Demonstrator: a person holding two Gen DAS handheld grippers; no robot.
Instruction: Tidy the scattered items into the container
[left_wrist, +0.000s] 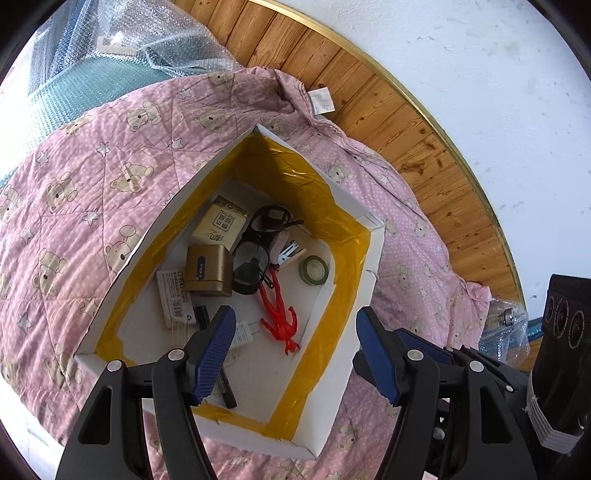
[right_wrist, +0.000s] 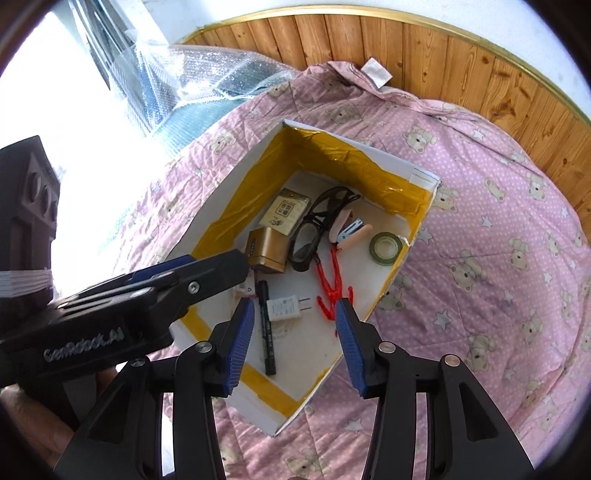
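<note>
Looking down over the bed (left_wrist: 92, 184), you have the white container (left_wrist: 364, 280) lying on the pink quilt toward the headboard edge, with every item I can see already inside it. Both grippers hover above its near end, jaws spread and empty: the left gripper (left_wrist: 295, 354) over the near wall, the right gripper (right_wrist: 293, 343) nearer the charger (right_wrist: 286, 307). Smallest, the black marker (right_wrist: 266, 328) lies lengthwise, pointing away from you, just ahead of your right gripper.

Right tongs (right_wrist: 295, 332) gape empty above the item-filled box (right_wrist: 373, 151).
</note>
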